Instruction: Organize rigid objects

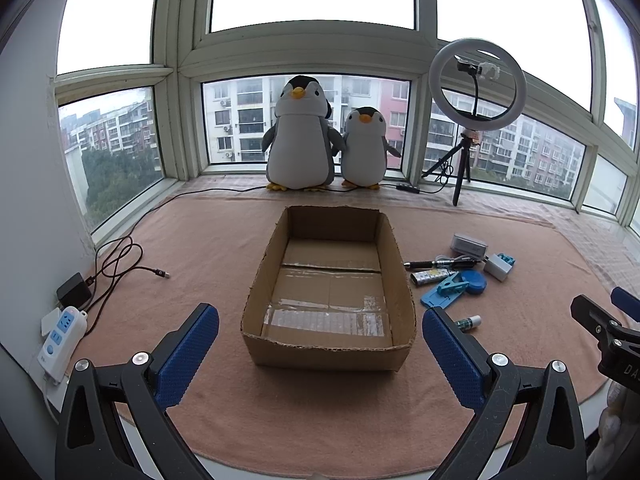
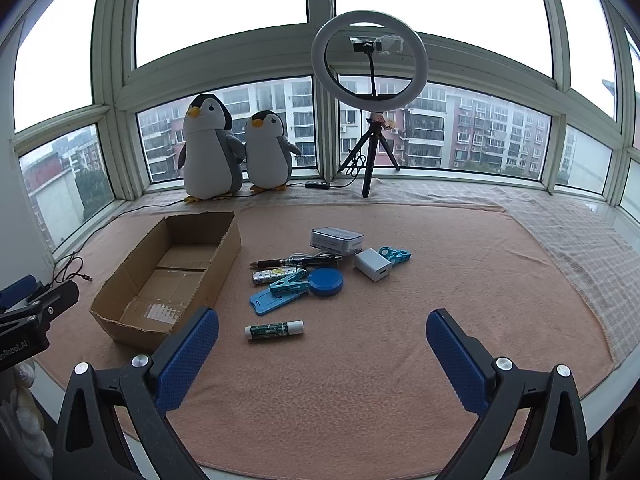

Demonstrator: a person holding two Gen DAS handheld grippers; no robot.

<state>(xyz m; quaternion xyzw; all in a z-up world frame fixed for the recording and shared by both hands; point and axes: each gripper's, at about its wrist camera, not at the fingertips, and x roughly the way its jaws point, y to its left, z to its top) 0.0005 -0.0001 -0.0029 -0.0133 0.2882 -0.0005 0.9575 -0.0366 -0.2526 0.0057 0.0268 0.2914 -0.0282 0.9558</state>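
Both tools hang over the near edge of the pink-covered surface (image 2: 360, 380), and I read each as spread wide with nothing between its pads: the left tool (image 1: 320, 356) faces the box (image 1: 328, 344) head-on, the right tool (image 2: 322, 356) faces open cloth with the clutter ahead and slightly to its left. The box is empty, so I judge no item has yet been stowed. The nearest loose item is the glue stick (image 2: 274, 329), lying alone between the right tool's left pad and the main cluster, just right of the box's near corner. Its long axis runs almost crosswise to the right tool's line of sight, white cap to the right; my jaws close along that same line, so I would expect to turn the wrist before closing across the barrel. Beyond it lie the blue card holder (image 2: 276, 300), clip (image 2: 290, 282), round blue tin (image 2: 326, 282), pens (image 2: 296, 262), white charger (image 2: 373, 265) and grey case (image 2: 337, 239), touching or overlapping one another. From the left view the glue stick (image 1: 468, 323) is partly hidden behind that tool's right pad, with the box wall beside it. I judge the right arm the nearer and the clearer to take it, with the box then to its left.
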